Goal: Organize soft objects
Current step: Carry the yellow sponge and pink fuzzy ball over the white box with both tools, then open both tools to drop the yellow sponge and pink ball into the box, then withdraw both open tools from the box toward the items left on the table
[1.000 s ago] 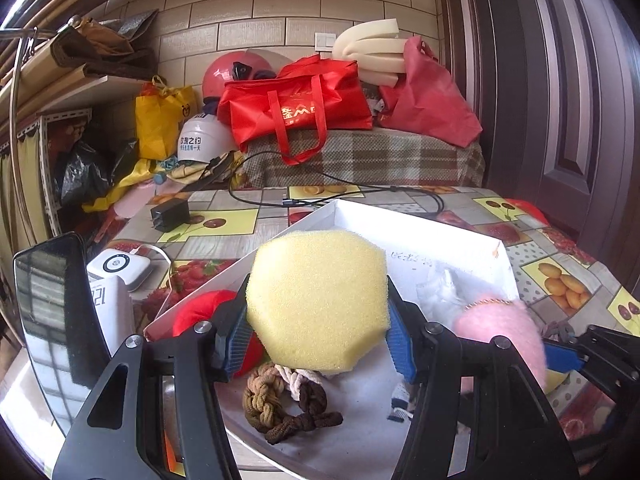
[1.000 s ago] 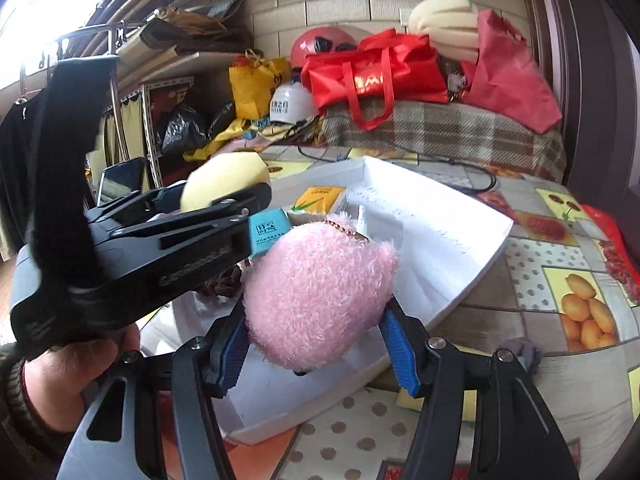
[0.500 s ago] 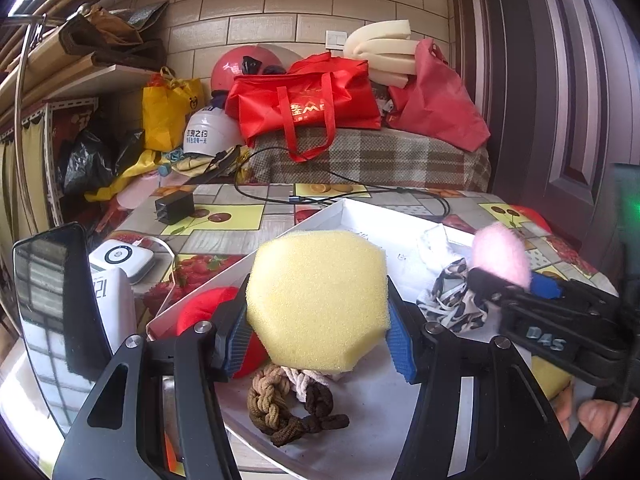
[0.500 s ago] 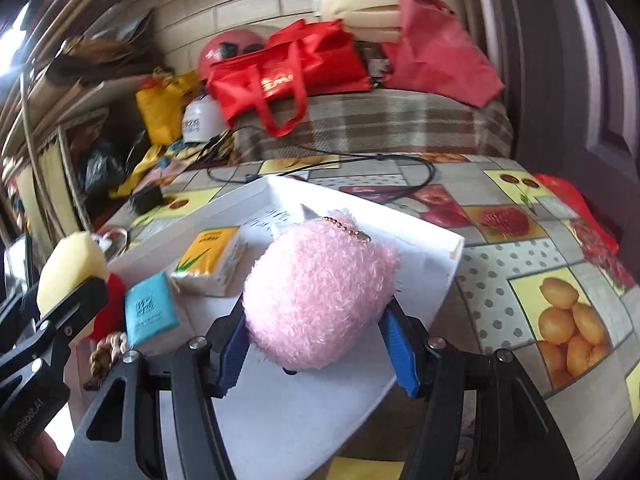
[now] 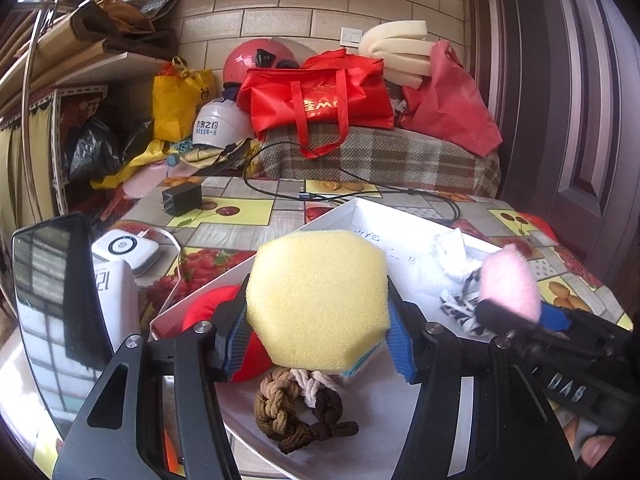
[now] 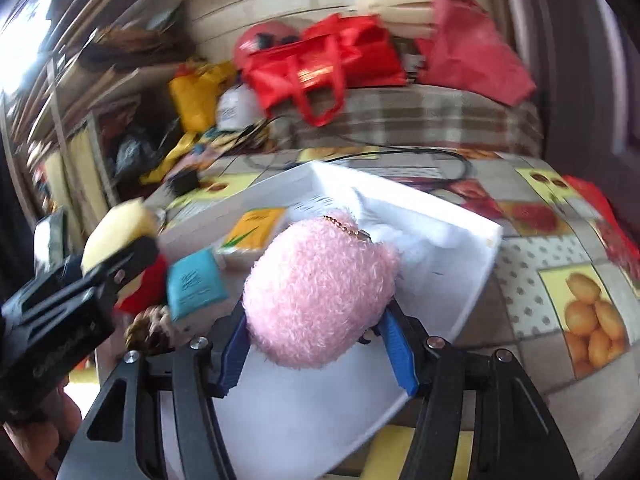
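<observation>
While illegible elsewhere, "DAS" on right gripper (image 5: 516, 312) beside yellow sponge (image 5: 316, 300)

white tray (image 6: 472, 276) near half bare; far half cluttered.

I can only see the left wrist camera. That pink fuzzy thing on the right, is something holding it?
Observer: Yes. The right gripper has its blue fingers pressed on both sides of the pink plush.
Child: Is anything stuck on it?
Observer: A little gold bead chain sits on top.
Child: What's hiding behind my yellow sponge?
Observer: A yellow packet and a teal packet, lying in the white tray.
</observation>
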### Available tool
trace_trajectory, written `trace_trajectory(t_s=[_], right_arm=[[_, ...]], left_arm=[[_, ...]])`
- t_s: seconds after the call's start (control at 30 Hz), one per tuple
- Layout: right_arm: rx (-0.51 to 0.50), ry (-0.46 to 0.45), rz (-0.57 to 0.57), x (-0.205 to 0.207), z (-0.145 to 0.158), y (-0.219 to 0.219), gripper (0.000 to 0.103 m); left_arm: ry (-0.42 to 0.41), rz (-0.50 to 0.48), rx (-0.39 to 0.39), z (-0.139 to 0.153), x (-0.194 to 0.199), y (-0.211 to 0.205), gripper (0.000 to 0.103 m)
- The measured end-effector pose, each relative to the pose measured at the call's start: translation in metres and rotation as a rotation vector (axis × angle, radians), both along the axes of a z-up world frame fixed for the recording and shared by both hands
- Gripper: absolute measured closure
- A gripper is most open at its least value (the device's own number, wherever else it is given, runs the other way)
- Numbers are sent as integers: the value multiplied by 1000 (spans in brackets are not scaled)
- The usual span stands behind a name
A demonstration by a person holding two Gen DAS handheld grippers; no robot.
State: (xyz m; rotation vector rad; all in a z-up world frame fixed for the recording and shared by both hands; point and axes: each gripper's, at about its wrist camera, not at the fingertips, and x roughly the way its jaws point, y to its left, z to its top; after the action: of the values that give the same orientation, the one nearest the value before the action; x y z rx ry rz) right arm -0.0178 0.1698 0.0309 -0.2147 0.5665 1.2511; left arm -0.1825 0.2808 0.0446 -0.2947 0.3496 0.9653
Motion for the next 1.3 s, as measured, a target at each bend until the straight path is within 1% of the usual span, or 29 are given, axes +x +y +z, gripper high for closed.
trace_trajectory(t_s=[0.07,0.13,0.2,0.3,0.37,0.43,0.53,0.7,0.73,0.8,0.83,0.87,0.9,0.97,1.03,1.13,1.3], right_arm=[[48,26,-46,8,3,-10,43],[80,12,-54,4,6,-16,43],[75,-26,-30,-4,7,-14,43],[57,-100,7,-20,9,-8,43],[44,-132,27,-26,9,-4,43],[33,-154,43,-30,8,-2,42],[29,-143,43,-27,7,0,41],[14,-113,42,-23,5,3,38],[15,-112,38,-22,5,3,36],[16,-103,17,-21,5,1,28],[15,-92,5,-17,4,1,21],[16,-81,1,-16,4,1,15],[18,-67,-3,-13,4,0,13],[22,-65,-19,-13,4,-2,5],[31,-60,-35,-11,4,-5,0],[44,-52,-42,-10,5,-7,0],[77,-80,-50,-15,9,-14,0]], left_arm=[[20,-23,22,1,9,0,45],[47,-30,31,1,19,1,45],[58,-15,29,1,25,5,45],[42,7,-3,-1,21,12,45],[23,19,-18,-1,16,15,45],[27,27,-29,-2,16,17,45],[38,27,-28,-2,19,16,44],[48,33,17,1,21,8,42],[42,34,18,2,20,8,41],[24,43,13,2,15,9,34],[18,52,10,2,13,10,25],[11,62,8,2,11,11,19],[3,70,12,3,9,10,18],[-6,80,31,4,6,7,16],[-3,80,41,5,7,6,15],[5,80,50,6,9,4,15],[-9,78,72,7,7,-1,15]])
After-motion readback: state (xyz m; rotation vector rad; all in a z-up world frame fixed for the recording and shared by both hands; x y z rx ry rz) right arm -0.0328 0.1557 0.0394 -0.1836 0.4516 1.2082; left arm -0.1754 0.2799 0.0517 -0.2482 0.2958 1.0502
